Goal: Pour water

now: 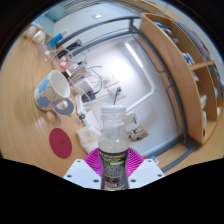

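Observation:
A clear plastic water bottle (114,142) with a white cap and a dark label stands between my fingers, and my gripper (114,168) is shut on it, both magenta pads (93,163) pressing its sides. The bottle is upright and held above the wooden table (30,110). A white and blue mug (55,94) lies tipped on the table, beyond the bottle and to its left.
A red round coaster (60,142) lies on the table close to the left of my fingers. A glass (66,63) and small items stand farther along the table. Wooden shelving (180,70) rises at the right, with white floor between.

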